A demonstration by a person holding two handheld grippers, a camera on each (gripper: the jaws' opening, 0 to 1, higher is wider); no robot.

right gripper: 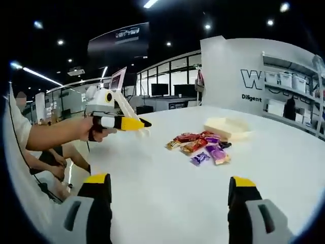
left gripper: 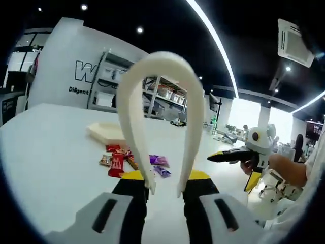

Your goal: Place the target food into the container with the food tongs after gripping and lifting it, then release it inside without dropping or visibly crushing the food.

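Left gripper view: left tool clamped on white tongs, right tool spread apart; squeezing too hard could crush a wrapped snack.

Left gripper: two black jaws with yellow tips, mounted on light grey housings, each housing bearing a dark oblong slot. Right gripper: same build, black jaws with yellow tips on grey slotted housings; its body is white with a yellow-and-black nose. The person wears a white short sleeve.
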